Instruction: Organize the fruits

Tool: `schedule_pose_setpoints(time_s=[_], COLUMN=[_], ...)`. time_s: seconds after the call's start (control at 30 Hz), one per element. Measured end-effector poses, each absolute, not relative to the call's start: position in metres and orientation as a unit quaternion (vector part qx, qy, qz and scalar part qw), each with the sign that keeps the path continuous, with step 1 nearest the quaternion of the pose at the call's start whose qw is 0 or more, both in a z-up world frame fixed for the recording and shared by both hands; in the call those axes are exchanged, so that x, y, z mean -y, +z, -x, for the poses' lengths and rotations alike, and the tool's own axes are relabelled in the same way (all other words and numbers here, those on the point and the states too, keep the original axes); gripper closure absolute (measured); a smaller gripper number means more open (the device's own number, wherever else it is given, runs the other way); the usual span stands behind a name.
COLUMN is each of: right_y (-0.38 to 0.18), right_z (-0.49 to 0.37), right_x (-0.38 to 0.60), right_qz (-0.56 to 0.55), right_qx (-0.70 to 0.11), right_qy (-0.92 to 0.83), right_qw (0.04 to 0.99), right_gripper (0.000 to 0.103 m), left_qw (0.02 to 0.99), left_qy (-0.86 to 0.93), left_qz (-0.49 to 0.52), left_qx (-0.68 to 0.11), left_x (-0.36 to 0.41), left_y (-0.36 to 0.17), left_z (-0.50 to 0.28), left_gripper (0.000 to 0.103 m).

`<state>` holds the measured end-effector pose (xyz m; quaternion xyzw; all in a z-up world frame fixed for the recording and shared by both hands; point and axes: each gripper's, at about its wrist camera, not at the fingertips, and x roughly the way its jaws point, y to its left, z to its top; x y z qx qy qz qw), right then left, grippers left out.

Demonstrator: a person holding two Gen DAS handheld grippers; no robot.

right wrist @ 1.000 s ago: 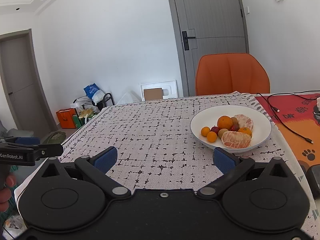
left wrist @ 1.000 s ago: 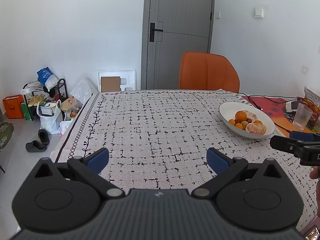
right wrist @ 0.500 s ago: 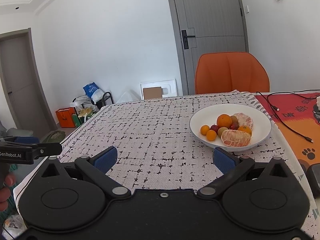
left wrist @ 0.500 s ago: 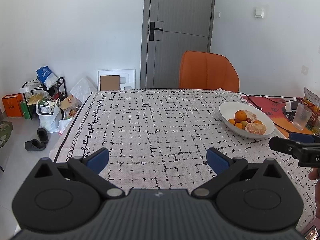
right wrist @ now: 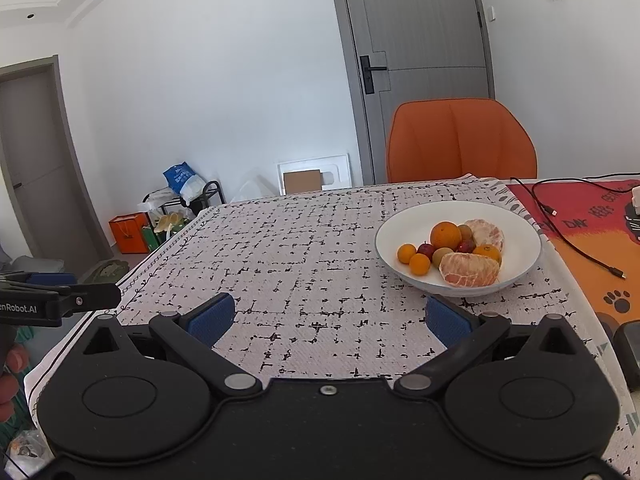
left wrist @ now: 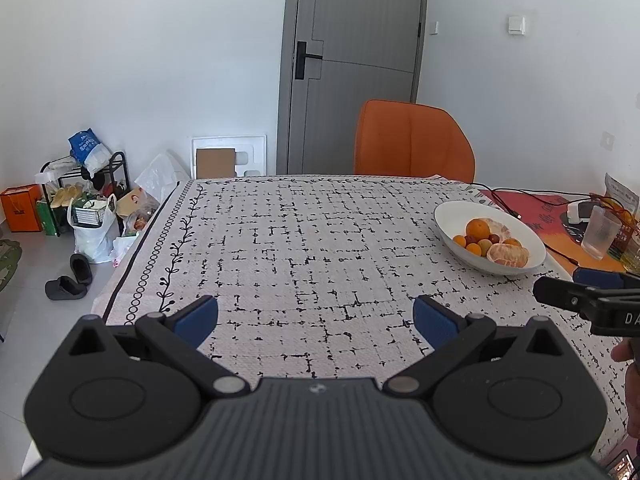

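Note:
A white bowl stands on the patterned tablecloth, holding oranges, small kumquats, red fruits and two peeled citrus. It also shows at the right of the left wrist view. My right gripper is open and empty, just in front of and left of the bowl. My left gripper is open and empty over the cloth's near middle, well left of the bowl. Each gripper's tip shows at the edge of the other's view.
An orange chair stands at the far table edge before a grey door. Right of the bowl lie an orange mat, a black cable and a glass. Bags and a shoe rack stand on the floor to the left.
Both grippers have drifted slightly; the bowl sits a little lower and nearer in the views. Both stay open and empty.

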<state>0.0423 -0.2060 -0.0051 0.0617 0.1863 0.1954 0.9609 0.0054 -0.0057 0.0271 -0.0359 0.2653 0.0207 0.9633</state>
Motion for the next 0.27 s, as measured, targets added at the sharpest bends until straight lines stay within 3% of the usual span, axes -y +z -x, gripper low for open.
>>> schedule_pose_setpoints(time_s=[0.27], right_y=[-0.0097], right_z=[-0.0454], right_x=[0.2073], right_qz=[-0.064], right_qx=[-0.193], right_qy=[0.193], right_qw=[0.96], right_gripper=[0.0], left_qw=[0.963], left_qy=[0.018], left_qz=[0.037], left_qx=[-0.267], left_x=[0.0064], left_y=[0.0248], left_z=[-0.0068], left_gripper=[0.0])
